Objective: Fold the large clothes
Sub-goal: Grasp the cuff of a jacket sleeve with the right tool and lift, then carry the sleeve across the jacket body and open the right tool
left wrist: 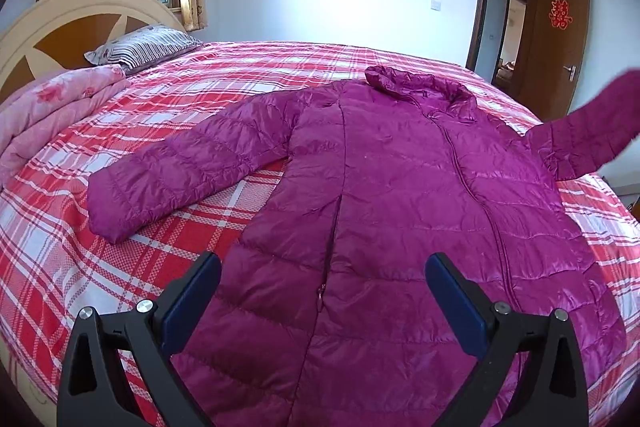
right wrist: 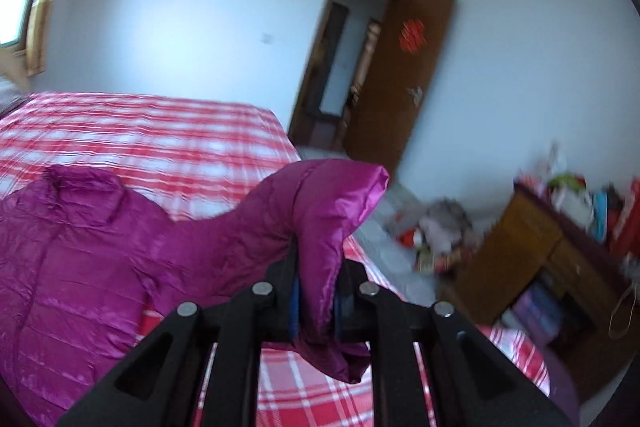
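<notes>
A long magenta down jacket (left wrist: 392,187) lies front up on the red plaid bed (left wrist: 168,243), collar (left wrist: 420,87) far from me, its left sleeve (left wrist: 176,171) spread flat. My left gripper (left wrist: 324,291) is open and empty, hovering above the jacket's lower hem. My right gripper (right wrist: 316,303) is shut on the jacket's right sleeve (right wrist: 320,211) near the cuff and holds it raised off the bed. That raised sleeve also shows in the left wrist view (left wrist: 592,123) at the right. The jacket body (right wrist: 60,267) fills the left of the right wrist view.
A folded pink quilt (left wrist: 52,115) and a striped pillow (left wrist: 144,47) lie by the headboard (left wrist: 60,23) at the left. An open brown door (right wrist: 392,75) stands beyond the bed. A cluttered wooden cabinet (right wrist: 540,251) and floor clutter (right wrist: 436,227) lie to the right.
</notes>
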The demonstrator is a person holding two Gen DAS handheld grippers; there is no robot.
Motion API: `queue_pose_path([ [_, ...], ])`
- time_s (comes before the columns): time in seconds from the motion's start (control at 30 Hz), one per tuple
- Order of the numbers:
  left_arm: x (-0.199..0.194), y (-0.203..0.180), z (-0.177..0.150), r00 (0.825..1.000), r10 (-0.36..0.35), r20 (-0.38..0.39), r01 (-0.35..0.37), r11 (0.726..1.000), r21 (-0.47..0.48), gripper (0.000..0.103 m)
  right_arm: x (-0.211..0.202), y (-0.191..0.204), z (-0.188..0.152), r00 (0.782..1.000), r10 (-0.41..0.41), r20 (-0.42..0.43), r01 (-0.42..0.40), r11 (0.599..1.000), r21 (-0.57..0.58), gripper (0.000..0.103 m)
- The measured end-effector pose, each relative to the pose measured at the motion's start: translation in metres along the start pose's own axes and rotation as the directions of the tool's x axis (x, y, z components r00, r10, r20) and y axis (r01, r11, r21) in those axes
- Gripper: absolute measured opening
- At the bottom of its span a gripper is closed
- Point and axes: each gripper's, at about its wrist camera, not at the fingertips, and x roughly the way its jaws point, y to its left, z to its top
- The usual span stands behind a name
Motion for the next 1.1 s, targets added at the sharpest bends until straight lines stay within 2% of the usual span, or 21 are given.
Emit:
queue_pose_path([
  [0.17, -0.001, 0.007, 0.003, 1.0, -0.002, 0.0, 0.002, 1.0, -0.011, 0.102, -0.029, 0.065, 0.024, 0.992, 0.084, 0.092, -0.07, 0.987, -0.146, 0.013],
  [0.4, -0.003, 0.019, 0.01, 1.0, -0.004, 0.009, 0.005, 0.999, -0.046, 0.102, -0.044, 0.158, 0.021, 0.968, 0.222, 0.115, -0.177, 0.933, -0.314, 0.013],
  [0.53, -0.003, 0.025, 0.012, 1.0, -0.006, 0.009, 0.007, 0.998, -0.063, 0.102, -0.044, 0.204, 0.006, 0.957, 0.277, 0.086, -0.225, 0.895, -0.385, 0.013],
  [0.8, 0.007, 0.032, 0.01, 1.0, 0.0, -0.013, -0.001, 0.998, -0.07, 0.102, -0.029, 0.282, -0.033, 0.936, 0.35, -0.035, -0.328, 0.832, -0.448, 0.014],
  [1.03, 0.014, 0.035, 0.013, 0.999, 0.024, -0.028, -0.025, 0.998, -0.05, 0.102, -0.01, 0.318, -0.067, 0.904, 0.403, -0.142, -0.423, 0.799, -0.427, 0.015],
  [1.07, 0.014, 0.035, 0.015, 0.999, 0.023, -0.027, -0.024, 0.999, -0.045, 0.102, -0.008, 0.322, -0.07, 0.899, 0.411, -0.15, -0.434, 0.796, -0.422, 0.016],
  [1.1, 0.013, 0.034, 0.02, 0.999, 0.025, -0.021, -0.026, 0.999, -0.034, 0.102, -0.007, 0.325, -0.073, 0.892, 0.423, -0.16, -0.45, 0.792, -0.413, 0.022],
])
